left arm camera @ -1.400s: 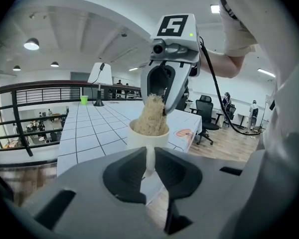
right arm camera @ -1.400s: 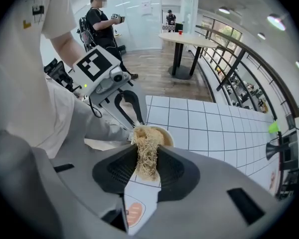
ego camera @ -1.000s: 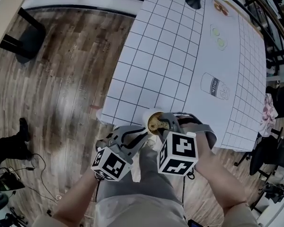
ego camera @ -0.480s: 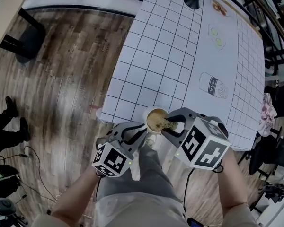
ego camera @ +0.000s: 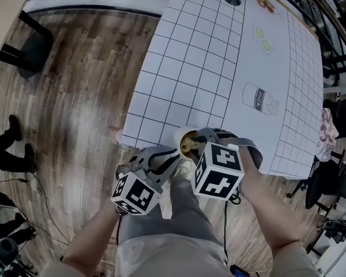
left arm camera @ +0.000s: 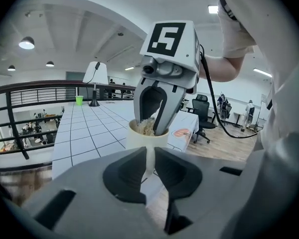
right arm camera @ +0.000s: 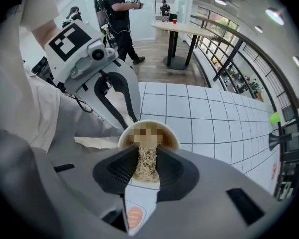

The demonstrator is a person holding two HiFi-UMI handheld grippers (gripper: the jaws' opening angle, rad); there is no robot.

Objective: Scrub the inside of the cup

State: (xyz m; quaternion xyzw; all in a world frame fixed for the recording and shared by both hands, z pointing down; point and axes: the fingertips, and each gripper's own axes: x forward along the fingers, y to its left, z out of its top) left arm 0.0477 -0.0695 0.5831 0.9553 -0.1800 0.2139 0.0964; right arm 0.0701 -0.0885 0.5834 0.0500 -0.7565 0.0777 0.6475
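Cup [ego camera: 180, 138]: we see it at the near edge of the gridded table [ego camera: 196, 68], above the person's lap. No view shows us whether its base rests on the table.

Appearance: the outside is plain cream-white, with a round, thin rim. In the left gripper view the cup [left arm camera: 147, 138] stands upright with its mouth up. The inner wall looks brownish in the head view and in the right gripper view [right arm camera: 167, 133]. A mosaic patch covers most of the inside there.

Left gripper [ego camera: 172, 161]: it comes in from the side, angled slightly down. In its own view [left arm camera: 148, 163] the jaws are nearly together, clamped on a narrow white strip of the cup below the rim. We cannot tell whether that strip is wall or handle.

Right gripper [ego camera: 197, 144]: it points straight down into the cup's mouth. Its jaws [right arm camera: 147, 156] are closed on a scrubber [right arm camera: 147, 166], a wad of tan, straw-like fibres. The left gripper view shows both fingers [left arm camera: 162, 111] reaching below the rim, with the scrubber [left arm camera: 147, 127] between them inside the cup.
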